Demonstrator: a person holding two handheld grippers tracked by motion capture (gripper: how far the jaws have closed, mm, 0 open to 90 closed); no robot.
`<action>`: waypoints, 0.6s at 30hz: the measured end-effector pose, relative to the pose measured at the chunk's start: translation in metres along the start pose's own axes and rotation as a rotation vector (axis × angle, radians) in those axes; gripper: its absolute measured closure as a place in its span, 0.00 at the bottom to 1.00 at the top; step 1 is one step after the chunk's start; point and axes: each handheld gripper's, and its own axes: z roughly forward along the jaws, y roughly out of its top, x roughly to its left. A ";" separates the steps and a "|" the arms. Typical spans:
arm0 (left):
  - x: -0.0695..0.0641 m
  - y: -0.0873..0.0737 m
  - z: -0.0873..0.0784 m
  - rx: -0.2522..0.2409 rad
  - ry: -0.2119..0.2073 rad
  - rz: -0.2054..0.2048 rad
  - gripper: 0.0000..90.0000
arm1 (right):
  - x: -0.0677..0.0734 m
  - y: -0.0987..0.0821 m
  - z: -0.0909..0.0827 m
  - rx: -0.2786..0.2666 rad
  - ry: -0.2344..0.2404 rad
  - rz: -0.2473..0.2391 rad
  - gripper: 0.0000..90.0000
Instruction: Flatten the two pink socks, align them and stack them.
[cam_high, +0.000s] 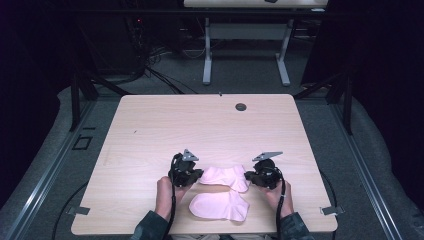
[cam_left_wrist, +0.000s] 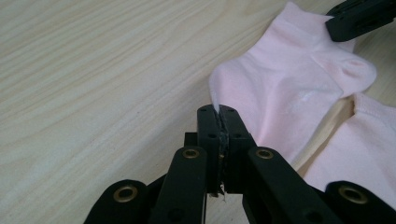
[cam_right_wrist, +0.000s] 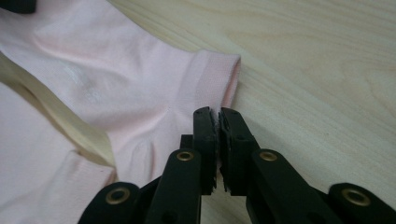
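Pink sock (cam_high: 226, 176) low in the frame, pinched at its left edge by left gripper (cam_left_wrist: 218, 111); right gripper (cam_right_wrist: 217, 113) nearly closed, seemingly nipping the cuff.

Light wood-grain table (cam_high: 150, 130), rounded corners, dark round grommet (cam_high: 241, 107) near far edge. Two pink socks lie flat on it near the front edge: far sock (cam_high: 225, 177), near sock (cam_high: 220, 206), just beside each other, narrow strip of wood between.

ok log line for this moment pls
left gripper: shut on far sock toe | right gripper: shut on its cuff | near sock: flat on table
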 end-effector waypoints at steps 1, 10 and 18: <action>0.000 0.000 -0.004 -0.008 -0.001 -0.004 0.99 | 0.001 0.001 -0.003 -0.014 0.007 0.000 0.95; -0.008 0.002 -0.033 -0.042 -0.017 -0.010 0.99 | 0.022 0.008 -0.055 -0.101 0.032 -0.038 0.95; -0.017 -0.015 -0.046 -0.010 -0.038 -0.025 0.99 | 0.042 -0.003 -0.069 -0.058 0.061 -0.082 0.95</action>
